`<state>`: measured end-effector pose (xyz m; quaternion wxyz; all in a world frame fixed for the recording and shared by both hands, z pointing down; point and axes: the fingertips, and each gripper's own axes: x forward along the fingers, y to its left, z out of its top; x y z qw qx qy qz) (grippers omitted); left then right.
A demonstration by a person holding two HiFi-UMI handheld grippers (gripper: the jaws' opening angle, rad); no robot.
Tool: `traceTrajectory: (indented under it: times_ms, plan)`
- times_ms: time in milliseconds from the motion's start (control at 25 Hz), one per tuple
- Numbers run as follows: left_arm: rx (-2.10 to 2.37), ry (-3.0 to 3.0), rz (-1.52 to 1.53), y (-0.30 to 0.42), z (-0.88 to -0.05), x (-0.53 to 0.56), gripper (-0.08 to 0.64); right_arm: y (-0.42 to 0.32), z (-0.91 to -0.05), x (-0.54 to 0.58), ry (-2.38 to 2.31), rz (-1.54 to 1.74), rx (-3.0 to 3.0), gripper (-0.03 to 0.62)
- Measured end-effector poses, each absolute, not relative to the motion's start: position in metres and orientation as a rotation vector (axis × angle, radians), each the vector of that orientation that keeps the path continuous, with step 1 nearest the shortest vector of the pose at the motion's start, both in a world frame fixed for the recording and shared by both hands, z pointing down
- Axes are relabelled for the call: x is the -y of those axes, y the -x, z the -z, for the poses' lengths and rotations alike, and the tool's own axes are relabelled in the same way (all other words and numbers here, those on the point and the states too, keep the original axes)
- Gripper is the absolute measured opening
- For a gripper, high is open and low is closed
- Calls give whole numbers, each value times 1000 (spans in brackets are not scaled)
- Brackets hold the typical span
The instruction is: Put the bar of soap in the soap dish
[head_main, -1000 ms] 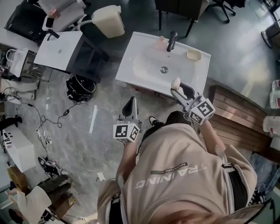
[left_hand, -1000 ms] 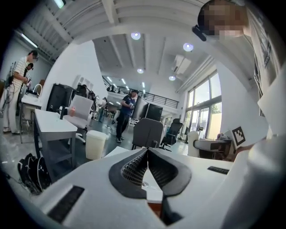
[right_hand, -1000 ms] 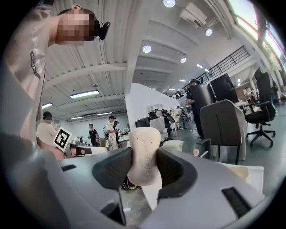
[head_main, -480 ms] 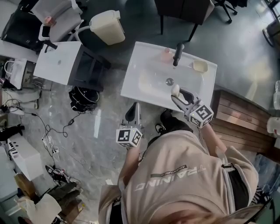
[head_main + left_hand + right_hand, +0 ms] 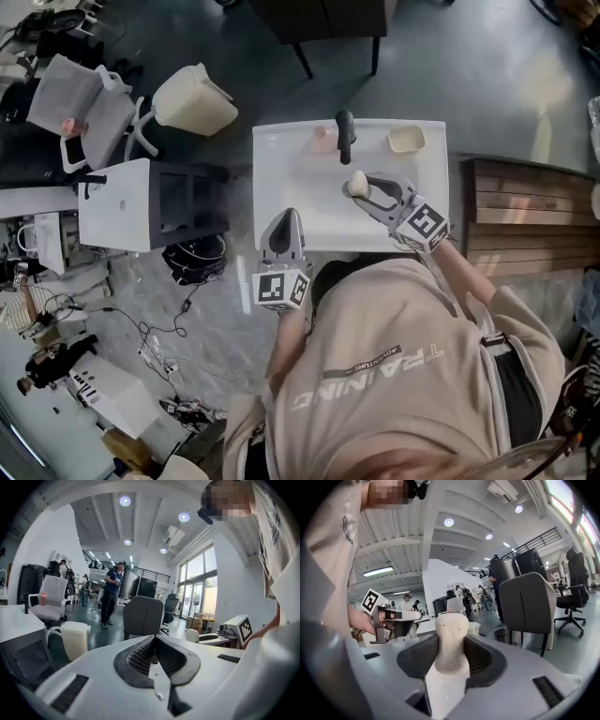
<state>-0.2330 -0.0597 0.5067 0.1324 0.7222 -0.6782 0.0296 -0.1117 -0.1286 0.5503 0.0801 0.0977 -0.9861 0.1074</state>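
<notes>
The white sink (image 5: 279, 183) is the biggest thing in the head view. It's right in front of the person (image 5: 394, 375) in the beige shirt, with wooden slats (image 5: 525, 220) running along its right side. Off to the left there's a cream bin (image 5: 192, 98) on the floor.

The left gripper (image 5: 286, 218) is held over the sink's near-left edge. In its own view the fingers (image 5: 140, 656) are pressed shut against each other with nothing between them.

The right gripper (image 5: 367, 189) reaches out over the basin, just in front of the black faucet (image 5: 345, 136). Its fingers (image 5: 485, 656) are clamped on the bar of soap (image 5: 452, 639). The soap is pale cream and stands upright between them, its rounded top sticking out past the tips. From above, the soap is in the air over the basin, close to the spout.

The soap dish (image 5: 406, 139) is the little cream tray on the sink's back rim, right of the faucet. The soap is near the dish but not in it or touching it.
</notes>
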Motion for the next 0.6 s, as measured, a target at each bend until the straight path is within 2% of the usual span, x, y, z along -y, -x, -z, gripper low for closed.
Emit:
traceTrajectory:
  times_ms: [400, 600]
  plan:
    - [1677, -2367, -134, 190, -500, 137, 11, 58, -546, 164, -647, -387, 2905, 163]
    - [1538, -2456, -124, 177, -502, 144, 11, 37, -546, 168, -821, -281, 2805, 163]
